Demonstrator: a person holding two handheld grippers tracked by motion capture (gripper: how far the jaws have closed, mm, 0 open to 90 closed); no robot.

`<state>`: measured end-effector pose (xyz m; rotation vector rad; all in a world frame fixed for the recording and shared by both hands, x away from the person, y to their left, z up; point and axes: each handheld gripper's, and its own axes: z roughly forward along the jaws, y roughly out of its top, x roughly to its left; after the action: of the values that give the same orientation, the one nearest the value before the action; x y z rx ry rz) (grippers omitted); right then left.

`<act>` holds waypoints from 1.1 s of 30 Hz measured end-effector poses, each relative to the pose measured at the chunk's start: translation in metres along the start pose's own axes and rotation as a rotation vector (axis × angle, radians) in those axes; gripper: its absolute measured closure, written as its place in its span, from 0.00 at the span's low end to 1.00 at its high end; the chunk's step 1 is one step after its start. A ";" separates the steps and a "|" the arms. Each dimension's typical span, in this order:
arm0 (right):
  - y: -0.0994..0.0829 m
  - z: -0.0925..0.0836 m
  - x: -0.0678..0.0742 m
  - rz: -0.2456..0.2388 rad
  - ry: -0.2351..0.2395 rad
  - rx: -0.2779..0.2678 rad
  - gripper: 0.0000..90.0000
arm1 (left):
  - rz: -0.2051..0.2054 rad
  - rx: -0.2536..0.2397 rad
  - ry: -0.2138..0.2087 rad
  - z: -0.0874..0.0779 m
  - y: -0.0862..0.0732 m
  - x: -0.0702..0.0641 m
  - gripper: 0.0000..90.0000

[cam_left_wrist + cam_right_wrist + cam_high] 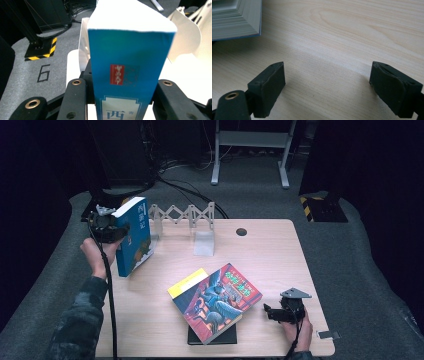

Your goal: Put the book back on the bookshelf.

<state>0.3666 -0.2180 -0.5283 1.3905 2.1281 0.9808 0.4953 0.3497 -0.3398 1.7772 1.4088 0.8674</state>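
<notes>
Blue book upright in left gripper, clamped across its spine.
Long axis near vertical, over counter left edge; right gripper open, empty.

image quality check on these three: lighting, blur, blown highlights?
High view: table evenly lit, surroundings almost black, whole frame soft. Left gripper view: blue book between the left gripper jaws is slightly out of focus, its page edge and the white rack behind are overexposed. Right gripper view: wood grain sharp, soft shadows beside the open right gripper jaws, book stack at top left blurred.
</notes>
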 end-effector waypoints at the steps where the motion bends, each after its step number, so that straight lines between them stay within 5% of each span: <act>1: 0.000 0.000 0.000 0.000 0.000 0.000 0.14 | 0.006 0.002 -0.001 -0.002 -0.003 0.000 0.67; 20: 0.000 0.000 0.000 -0.016 -0.004 0.008 0.14 | 0.014 0.025 -0.025 -0.032 -0.053 0.007 0.67; 33: 0.000 0.000 0.000 -0.017 -0.005 0.007 0.15 | 0.007 0.021 -0.052 -0.036 -0.037 0.010 0.54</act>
<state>0.3667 -0.2179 -0.5282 1.3742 2.1386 0.9626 0.4480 0.3694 -0.3507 1.8083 1.3835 0.8071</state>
